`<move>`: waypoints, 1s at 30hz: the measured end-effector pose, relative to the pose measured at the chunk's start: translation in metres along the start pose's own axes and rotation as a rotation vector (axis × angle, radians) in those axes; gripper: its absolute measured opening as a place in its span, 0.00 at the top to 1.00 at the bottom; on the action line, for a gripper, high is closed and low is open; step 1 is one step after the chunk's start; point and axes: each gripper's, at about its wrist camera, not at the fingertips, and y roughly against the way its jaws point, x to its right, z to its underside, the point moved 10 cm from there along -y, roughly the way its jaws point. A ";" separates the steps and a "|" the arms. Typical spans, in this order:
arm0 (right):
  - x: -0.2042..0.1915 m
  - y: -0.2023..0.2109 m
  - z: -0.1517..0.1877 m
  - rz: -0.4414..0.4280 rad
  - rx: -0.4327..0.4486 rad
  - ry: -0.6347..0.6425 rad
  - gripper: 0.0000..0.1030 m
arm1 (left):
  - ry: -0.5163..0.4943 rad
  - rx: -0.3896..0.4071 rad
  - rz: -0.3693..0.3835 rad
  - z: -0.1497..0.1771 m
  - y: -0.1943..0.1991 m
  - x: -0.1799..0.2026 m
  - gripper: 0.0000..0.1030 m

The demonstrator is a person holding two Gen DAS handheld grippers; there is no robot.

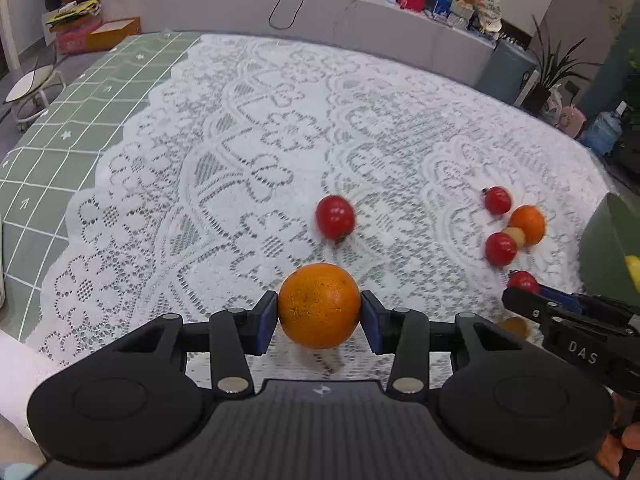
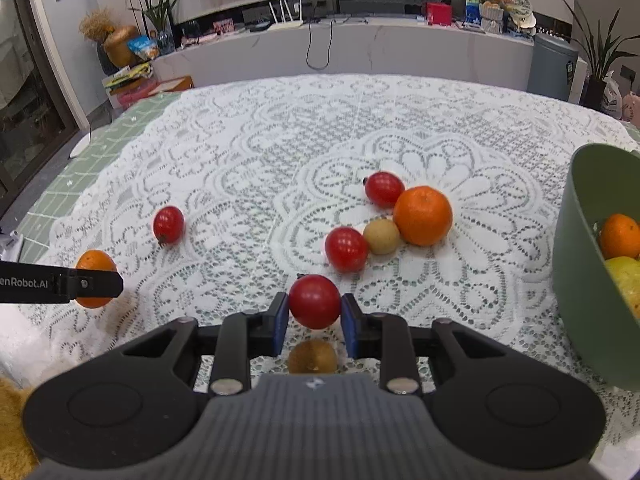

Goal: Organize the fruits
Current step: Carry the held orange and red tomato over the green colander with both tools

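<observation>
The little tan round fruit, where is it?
The small tan round fruit lies on the white lace tablecloth in the right wrist view, right of centre, tucked between a red tomato and a loose orange.

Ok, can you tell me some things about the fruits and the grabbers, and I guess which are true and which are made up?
1. The left gripper is squeezing an orange. True.
2. The right gripper is holding a banana. False: it is shut on a red tomato.
3. The green bowl is empty. False: it already holds an orange fruit and a yellow-green one.
4. Three red tomatoes lie loose on the lace cloth. True.
5. A small tan fruit sits beside the loose orange. True.
</observation>
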 end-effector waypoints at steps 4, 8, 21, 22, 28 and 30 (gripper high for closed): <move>0.001 0.012 -0.004 -0.003 0.031 -0.007 0.76 | -0.014 0.027 0.010 -0.004 0.012 0.012 0.52; 0.003 0.028 -0.008 -0.004 0.067 -0.006 0.76 | -0.028 0.045 0.027 -0.007 0.023 0.028 0.52; 0.027 0.101 -0.025 -0.004 0.157 -0.025 0.76 | -0.157 0.106 0.084 -0.013 0.064 0.108 0.52; 0.031 0.107 -0.026 -0.003 0.161 -0.023 0.76 | -0.167 0.110 0.090 -0.013 0.067 0.115 0.52; 0.058 0.139 -0.032 0.019 0.191 -0.005 0.76 | -0.227 0.116 0.144 -0.015 0.074 0.159 0.52; 0.071 0.148 -0.033 0.023 0.192 -0.011 0.76 | -0.249 0.117 0.161 -0.015 0.076 0.175 0.52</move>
